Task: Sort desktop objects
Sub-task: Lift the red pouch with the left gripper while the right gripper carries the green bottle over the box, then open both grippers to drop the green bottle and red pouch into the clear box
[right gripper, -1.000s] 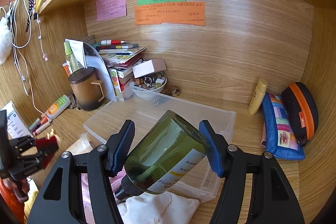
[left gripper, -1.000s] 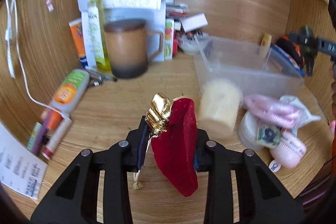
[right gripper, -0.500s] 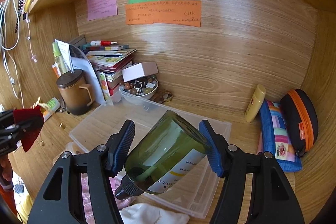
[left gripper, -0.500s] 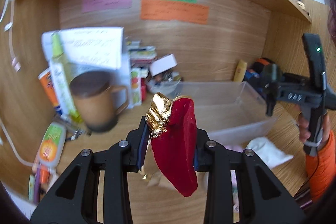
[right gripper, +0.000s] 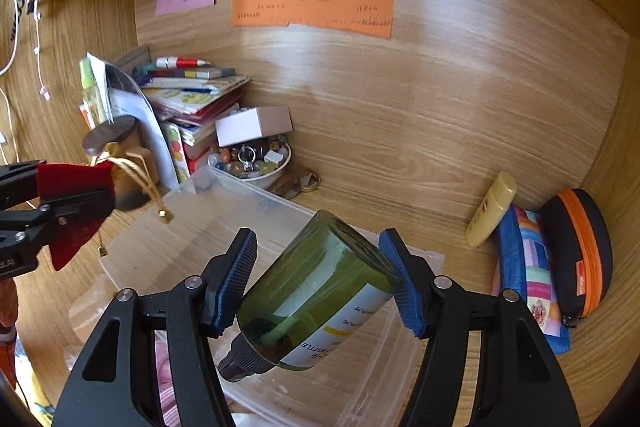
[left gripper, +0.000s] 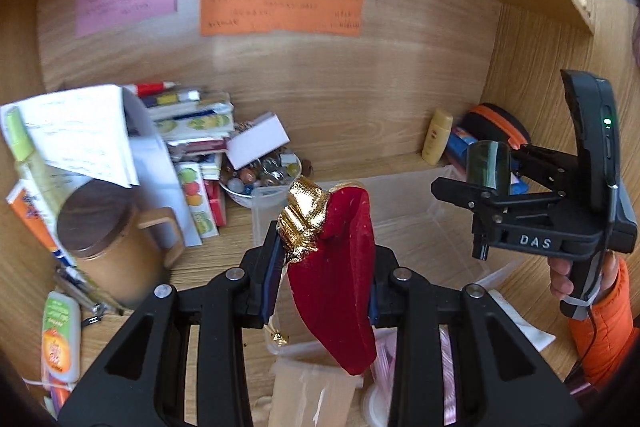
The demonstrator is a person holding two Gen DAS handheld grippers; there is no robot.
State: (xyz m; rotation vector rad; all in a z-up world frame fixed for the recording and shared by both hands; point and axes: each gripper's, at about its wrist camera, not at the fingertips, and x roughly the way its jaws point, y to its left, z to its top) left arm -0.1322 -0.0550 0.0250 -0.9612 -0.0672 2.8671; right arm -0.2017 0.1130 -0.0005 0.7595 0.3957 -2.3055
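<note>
My left gripper is shut on a red velvet pouch with a gold ribbon top, held up over the near end of a clear plastic bin. In the right wrist view the same pouch hangs at the far left, its gold cords dangling above the bin. My right gripper is shut on a dark green glass bottle with a white label, tilted cap-down over the bin. The left wrist view shows that bottle in the right gripper at the right.
A brown lidded mug, stacked books and a bowl of beads crowd the back left. A yellow tube, a striped pouch and a black-orange case lie at the right. A person's hand in an orange sleeve holds the right tool.
The left gripper has risen and swung right with the pouch, from over the desk clutter to the bin's near end. The right gripper with the bottle has drifted slightly left over the bin.
</note>
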